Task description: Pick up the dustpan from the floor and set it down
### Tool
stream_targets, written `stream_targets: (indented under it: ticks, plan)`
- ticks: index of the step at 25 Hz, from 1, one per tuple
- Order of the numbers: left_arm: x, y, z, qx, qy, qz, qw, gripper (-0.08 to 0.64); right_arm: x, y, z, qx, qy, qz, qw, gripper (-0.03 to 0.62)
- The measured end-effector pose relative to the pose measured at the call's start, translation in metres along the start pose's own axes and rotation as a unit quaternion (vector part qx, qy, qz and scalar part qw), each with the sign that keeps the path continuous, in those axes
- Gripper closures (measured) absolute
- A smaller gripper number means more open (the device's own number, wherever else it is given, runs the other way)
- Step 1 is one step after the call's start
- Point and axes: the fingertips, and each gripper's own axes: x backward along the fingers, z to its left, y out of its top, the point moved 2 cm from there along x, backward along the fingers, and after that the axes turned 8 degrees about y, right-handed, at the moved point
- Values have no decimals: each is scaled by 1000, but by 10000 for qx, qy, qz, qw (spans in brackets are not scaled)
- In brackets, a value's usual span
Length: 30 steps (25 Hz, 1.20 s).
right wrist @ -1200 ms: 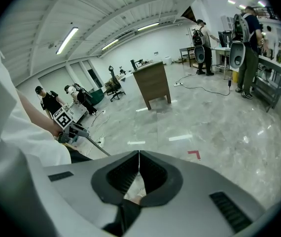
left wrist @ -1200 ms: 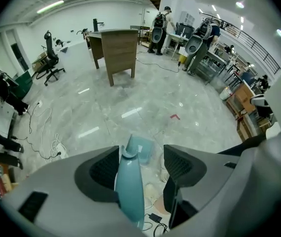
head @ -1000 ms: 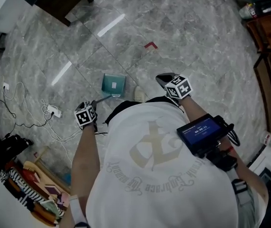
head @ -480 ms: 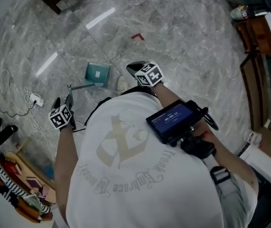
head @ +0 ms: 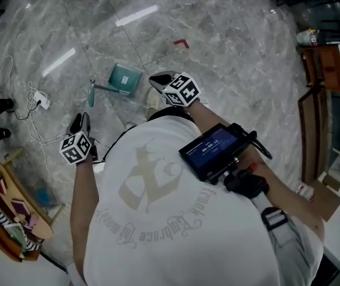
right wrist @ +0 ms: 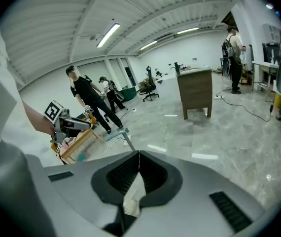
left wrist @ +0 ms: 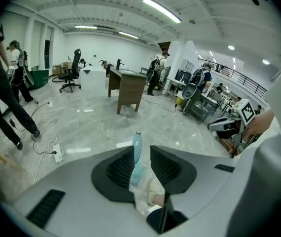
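Observation:
The teal dustpan (head: 124, 79) rests on the grey marble floor, its long handle (head: 92, 92) reaching left. My left gripper (head: 79, 119) hangs below the handle's end, apart from it. Its jaws are closing with a narrow gap and nothing between the pads. In the left gripper view the pale blue handle (left wrist: 137, 144) shows through the gap of the left gripper (left wrist: 141, 149), farther off. My right gripper (head: 158, 79) is just right of the pan, shut and empty. The right gripper view shows the shut right gripper (right wrist: 139, 153) and the dustpan handle (right wrist: 117, 134) beyond.
White cables and a power strip (head: 39, 100) lie on the floor at the left. A red mark (head: 182, 42) is beyond the pan. A wooden cabinet (head: 328, 64) stands at the right, clutter (head: 9, 213) at lower left. A brown desk (left wrist: 127, 85) and several people stand farther off.
The left gripper has come off the dustpan handle and drawn back from it. Both grippers have risen, and the dustpan stays on the floor.

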Motion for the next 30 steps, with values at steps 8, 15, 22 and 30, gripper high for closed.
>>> stream_targets:
  ticks: [8,15,22,30]
  plan:
    - [44,-26,31,-22,-482,-429,9979,548,-34,21,86,417,80,-437,9981,575]
    - [75,-61,31,-104,-953,-704,9929,548,-22,3,158,732,-132,-703,9947,575]
    - [81,-78,33,32,-1114,-607,9919,548,-21,-25,174,583,-277,-538,9965,575]
    - [80,-90,26,4,-1224,-404,9917,548,-23,-31,175,490,-278,-504,9971,575]
